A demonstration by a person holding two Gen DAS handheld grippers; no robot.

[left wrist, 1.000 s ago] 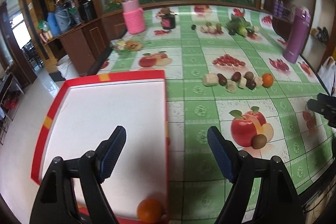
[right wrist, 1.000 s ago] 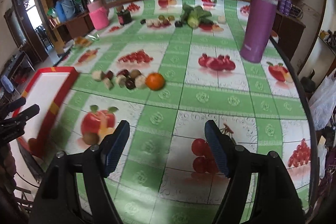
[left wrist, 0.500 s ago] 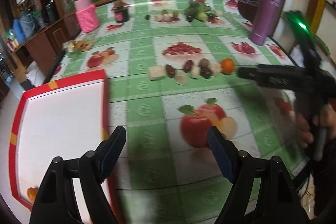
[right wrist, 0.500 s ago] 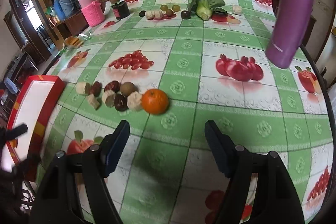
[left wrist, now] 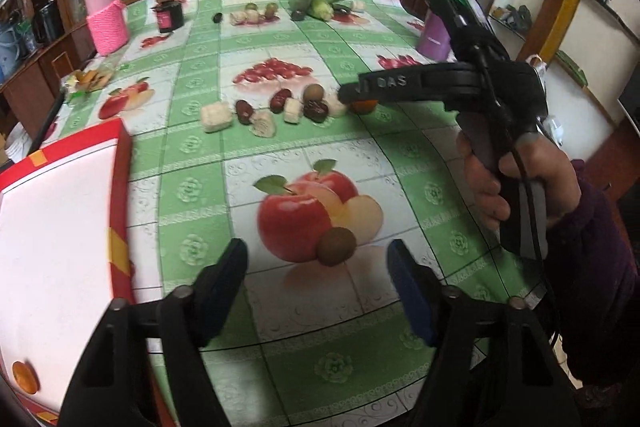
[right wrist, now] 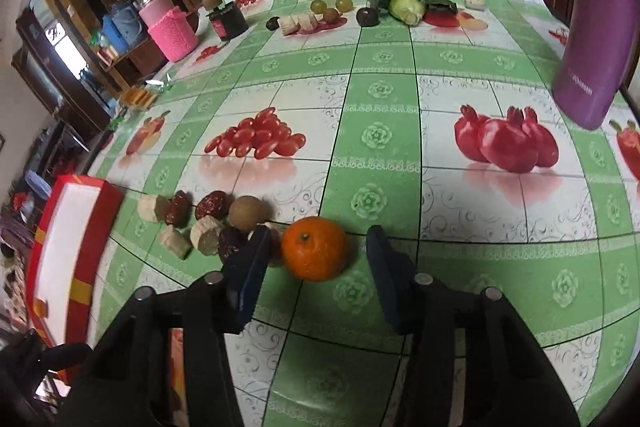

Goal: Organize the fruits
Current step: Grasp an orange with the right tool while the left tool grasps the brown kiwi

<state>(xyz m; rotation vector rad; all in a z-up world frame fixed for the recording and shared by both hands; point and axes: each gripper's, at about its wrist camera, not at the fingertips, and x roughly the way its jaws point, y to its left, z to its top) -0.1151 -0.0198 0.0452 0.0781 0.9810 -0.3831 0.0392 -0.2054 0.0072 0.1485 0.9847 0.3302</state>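
A table point(right wrist: 376, 67) under a green-checked oilcloth printed with fruit carries everything. The orange point(right wrist: 314, 249) sits mid-table at the end of a row of dates, kiwi and banana pieces point(right wrist: 204, 223), between the closing jaws of the right hand-held gripper point(right wrist: 316, 267), pads not yet touching; the left pad crowds the nearest fruit piece. A red-rimmed white tray point(left wrist: 60, 227) at the table's left edge holds a second orange point(left wrist: 25, 377). The left hand-held gripper point(left wrist: 316, 283), empty, is narrowing over a printed apple. "DAS" marks the right gripper's arm. A purple flask point(right wrist: 600, 27) stands far right. A second ago both grippers were wider and the right one farther back.
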